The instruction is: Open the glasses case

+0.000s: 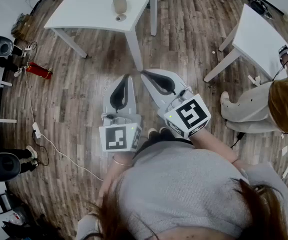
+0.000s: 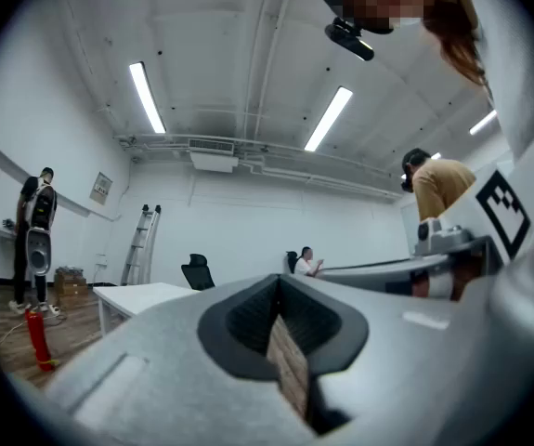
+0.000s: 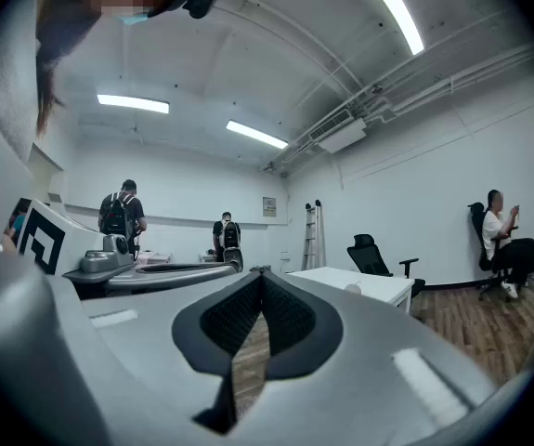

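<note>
A beige oval glasses case lies closed on the white table at the far side of the room, with a small round object just in front of it. Both grippers are held side by side at waist height over the wooden floor, well short of the table. My left gripper is shut with nothing in it, its tips meeting. Close beside it, my right gripper is also shut and empty. In the right gripper view the table stands ahead to the right with a small pale thing on it.
A second white table stands at the right, with a person next to it. A red fire extinguisher and a cable with a power strip lie on the floor at the left. Other people stand at the left.
</note>
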Demonstrator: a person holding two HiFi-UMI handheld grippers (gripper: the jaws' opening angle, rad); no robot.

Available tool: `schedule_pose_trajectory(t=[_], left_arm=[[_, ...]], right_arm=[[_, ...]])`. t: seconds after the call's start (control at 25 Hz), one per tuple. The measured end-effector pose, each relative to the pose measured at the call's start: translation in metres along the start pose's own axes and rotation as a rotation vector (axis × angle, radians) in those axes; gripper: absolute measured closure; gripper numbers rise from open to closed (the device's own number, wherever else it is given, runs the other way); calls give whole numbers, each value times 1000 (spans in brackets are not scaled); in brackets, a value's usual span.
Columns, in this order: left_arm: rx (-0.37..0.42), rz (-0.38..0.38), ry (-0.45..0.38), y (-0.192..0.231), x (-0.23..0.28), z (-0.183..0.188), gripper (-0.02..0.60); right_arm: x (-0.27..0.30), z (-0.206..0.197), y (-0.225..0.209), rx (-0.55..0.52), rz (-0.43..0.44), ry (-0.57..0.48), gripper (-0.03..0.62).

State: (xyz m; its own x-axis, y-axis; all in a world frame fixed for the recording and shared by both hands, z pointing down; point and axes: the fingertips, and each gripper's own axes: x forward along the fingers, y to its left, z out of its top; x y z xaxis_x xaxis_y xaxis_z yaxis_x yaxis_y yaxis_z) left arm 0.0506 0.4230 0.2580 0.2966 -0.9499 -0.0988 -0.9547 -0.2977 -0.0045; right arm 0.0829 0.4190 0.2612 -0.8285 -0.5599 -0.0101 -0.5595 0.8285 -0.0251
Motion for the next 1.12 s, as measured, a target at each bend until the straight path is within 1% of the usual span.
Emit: schedule_pose_trajectory(t=[0.64, 0.76, 1.0, 1.12], left_arm=[[-15, -13, 1, -10, -3, 0, 581], [-21, -7, -6, -11, -5, 2, 581], [-17, 9, -17, -16, 0, 8, 581], [-11, 38, -27, -14, 0, 9, 581]], right_arm=[[-11, 0, 0, 10, -21, 0, 589], [-16, 4, -4, 22, -26, -33, 591], [-23, 11, -15, 25, -30, -46, 591], [-28, 15, -23, 16, -31, -57, 591]])
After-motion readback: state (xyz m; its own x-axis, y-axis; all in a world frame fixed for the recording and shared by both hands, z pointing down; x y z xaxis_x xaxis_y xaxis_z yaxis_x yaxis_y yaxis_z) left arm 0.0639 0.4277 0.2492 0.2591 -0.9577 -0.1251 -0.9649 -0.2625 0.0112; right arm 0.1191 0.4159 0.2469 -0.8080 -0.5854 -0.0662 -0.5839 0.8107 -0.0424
